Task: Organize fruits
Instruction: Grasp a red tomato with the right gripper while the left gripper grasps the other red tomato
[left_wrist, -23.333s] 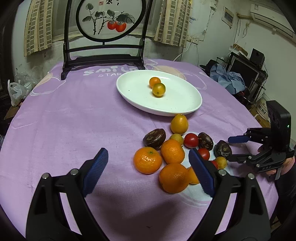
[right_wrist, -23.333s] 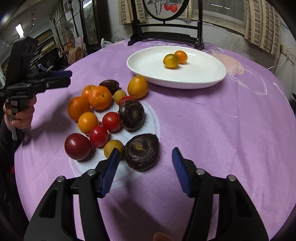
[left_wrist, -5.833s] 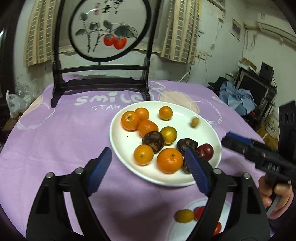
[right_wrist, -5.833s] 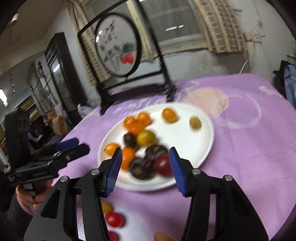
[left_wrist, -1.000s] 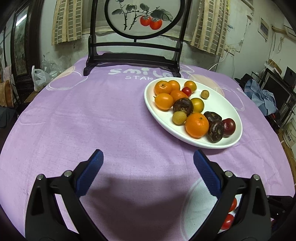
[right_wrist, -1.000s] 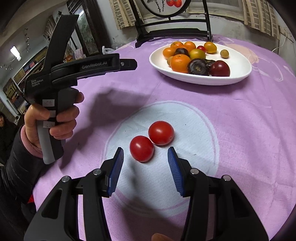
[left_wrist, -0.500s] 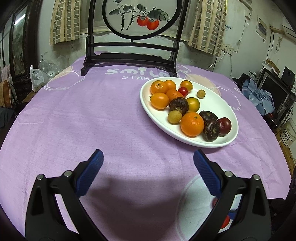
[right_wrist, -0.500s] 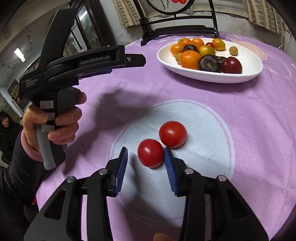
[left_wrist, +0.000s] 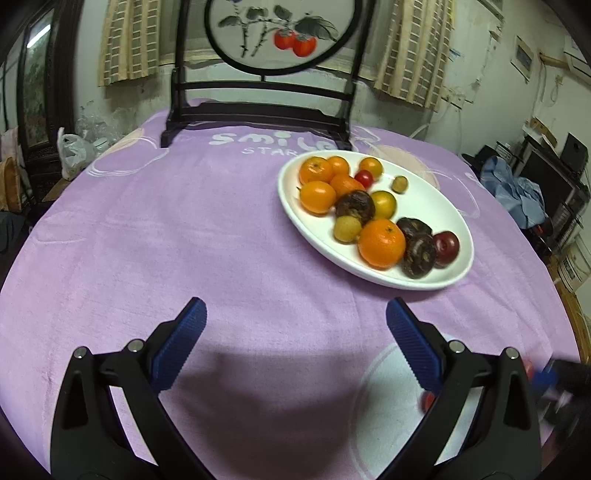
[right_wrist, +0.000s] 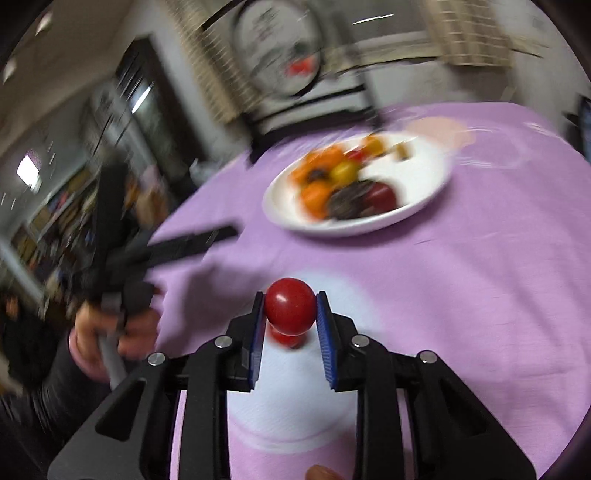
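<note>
One round red cherry tomato (right_wrist: 290, 305) sits pinched between the blue-padded tips of the right gripper (right_wrist: 290, 314), whose jaws have just closed onto it. A second red tomato (right_wrist: 284, 338) peeks out just beneath. At one o'clock lies the white oval plate (right_wrist: 424, 206) of fruit. The left gripper (left_wrist: 295, 332) hangs wide, holding nothing, over the purple tablecloth (left_wrist: 166, 240).

Checked curtains (left_wrist: 127, 44), dark cabinet (left_wrist: 35, 85), stained wall (left_wrist: 476, 74)

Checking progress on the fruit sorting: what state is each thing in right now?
Right gripper: jaws just closed, shut on the round red tomato.
Left gripper: jaws open, nothing between them.
Second red tomato: on the purple tablecloth, mostly hidden.
White oval plate: holding fruit, part bare.
</note>
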